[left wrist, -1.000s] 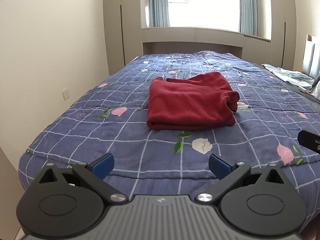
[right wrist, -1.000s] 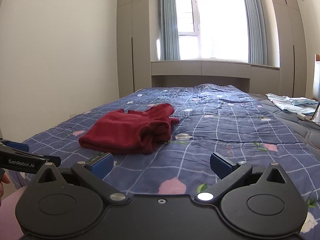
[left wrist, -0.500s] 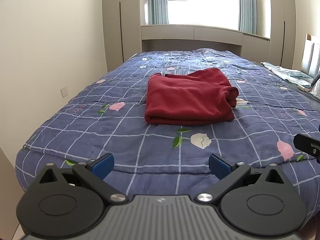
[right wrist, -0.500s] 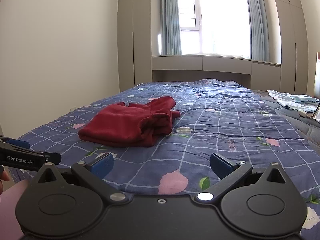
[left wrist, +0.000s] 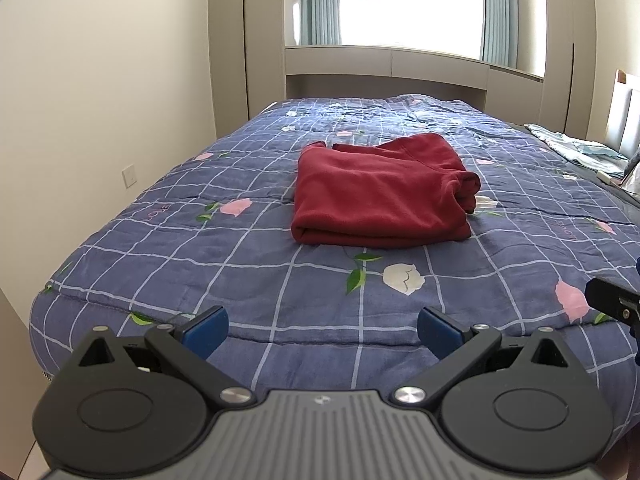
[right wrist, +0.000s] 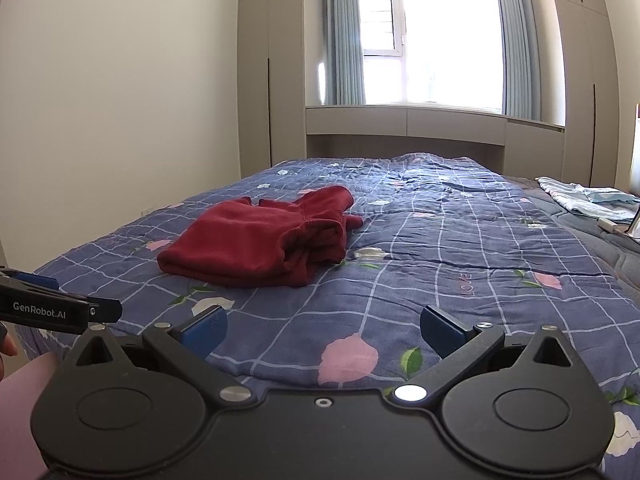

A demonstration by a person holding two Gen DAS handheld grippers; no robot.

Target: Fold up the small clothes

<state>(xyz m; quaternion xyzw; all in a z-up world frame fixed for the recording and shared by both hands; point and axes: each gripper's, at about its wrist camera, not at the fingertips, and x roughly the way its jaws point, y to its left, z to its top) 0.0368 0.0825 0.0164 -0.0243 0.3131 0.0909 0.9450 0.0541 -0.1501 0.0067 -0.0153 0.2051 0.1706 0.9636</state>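
Note:
A dark red garment (left wrist: pixel 380 196) lies folded in a rough rectangle on the blue checked floral bedspread (left wrist: pixel 280 280); it also shows in the right wrist view (right wrist: pixel 260 240), to the left of centre. My left gripper (left wrist: pixel 322 330) is open and empty, held above the bed's near edge, well short of the garment. My right gripper (right wrist: pixel 323 330) is open and empty, also back from the garment and to its right. The left gripper's side shows at the left of the right wrist view (right wrist: pixel 60 312). The right gripper's tip shows at the right edge of the left wrist view (left wrist: pixel 616 304).
A light blue cloth (right wrist: pixel 584 200) lies at the far right of the bed near the headboard (left wrist: pixel 628 116). A cream wall (left wrist: pixel 100 100) runs along the left side. Wardrobes and a window ledge (right wrist: pixel 400 124) stand beyond the bed's far end.
Both grippers have drawn back from the folded garment and tilted up a little, so it looks smaller and farther away. Both stay open.

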